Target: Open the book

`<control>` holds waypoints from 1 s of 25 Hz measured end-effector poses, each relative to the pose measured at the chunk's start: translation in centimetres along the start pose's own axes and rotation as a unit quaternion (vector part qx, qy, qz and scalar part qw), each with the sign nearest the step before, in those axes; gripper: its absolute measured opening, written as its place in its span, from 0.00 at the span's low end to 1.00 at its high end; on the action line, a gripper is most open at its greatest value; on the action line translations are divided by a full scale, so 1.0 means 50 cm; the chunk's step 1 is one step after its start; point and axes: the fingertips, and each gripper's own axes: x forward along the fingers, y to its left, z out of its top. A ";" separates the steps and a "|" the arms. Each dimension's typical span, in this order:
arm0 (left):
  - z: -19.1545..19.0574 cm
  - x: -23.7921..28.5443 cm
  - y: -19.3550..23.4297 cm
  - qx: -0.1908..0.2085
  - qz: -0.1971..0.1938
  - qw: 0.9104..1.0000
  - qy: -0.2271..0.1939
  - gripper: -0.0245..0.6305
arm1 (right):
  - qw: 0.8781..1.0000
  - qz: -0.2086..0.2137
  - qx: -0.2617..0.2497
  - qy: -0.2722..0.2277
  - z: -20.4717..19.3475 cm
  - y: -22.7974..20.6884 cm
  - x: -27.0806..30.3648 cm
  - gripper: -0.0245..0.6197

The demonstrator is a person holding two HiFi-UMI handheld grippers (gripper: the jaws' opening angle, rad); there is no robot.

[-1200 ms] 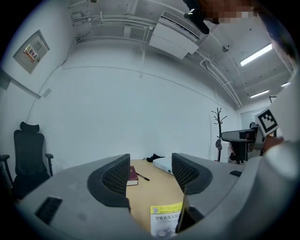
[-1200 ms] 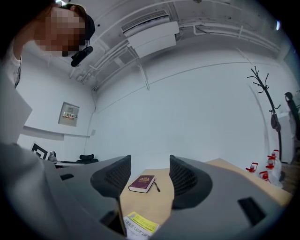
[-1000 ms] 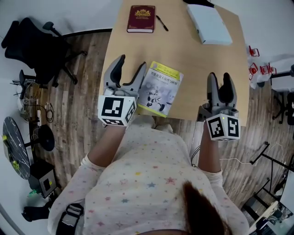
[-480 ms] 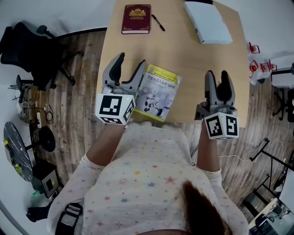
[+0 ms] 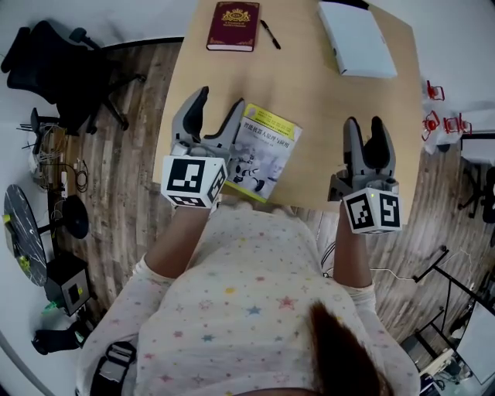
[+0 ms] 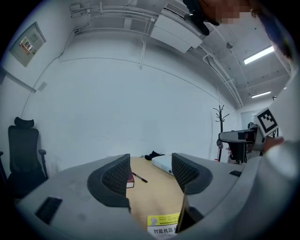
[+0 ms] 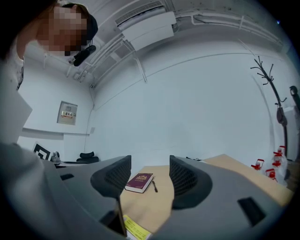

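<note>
A closed book with a white and yellow cover (image 5: pixel 264 150) lies at the table's near edge, turned slightly. Its yellow strip (image 6: pixel 163 221) shows low in the left gripper view, and a corner of the cover (image 7: pixel 135 229) in the right gripper view. My left gripper (image 5: pixel 220 109) is open over the table. Its right finger (image 5: pixel 233 120) runs along the book's left edge, with nothing between the jaws. My right gripper (image 5: pixel 364 130) is open and empty, well to the right of the book near the table's front edge.
A maroon book (image 5: pixel 233 15) and a black pen (image 5: pixel 270 34) lie at the far side of the wooden table (image 5: pixel 325 100). A white box (image 5: pixel 356 39) sits at the far right. A black office chair (image 5: pixel 58 73) stands left of the table.
Both grippers keep their places beside the book and stay open. Only the head camera has shifted slightly.
</note>
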 end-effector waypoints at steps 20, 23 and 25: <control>-0.110 0.023 -0.061 -0.025 -0.007 0.999 0.040 0.43 | 0.999 -0.020 0.002 0.028 -0.075 -0.089 -0.032 0.40; -0.137 0.027 -0.068 -0.030 -0.009 0.998 0.054 0.43 | 0.999 -0.026 0.004 0.036 -0.093 -0.106 -0.037 0.40; -0.156 0.028 -0.078 -0.030 -0.014 0.997 0.065 0.43 | 0.999 -0.030 0.006 0.041 -0.104 -0.116 -0.040 0.40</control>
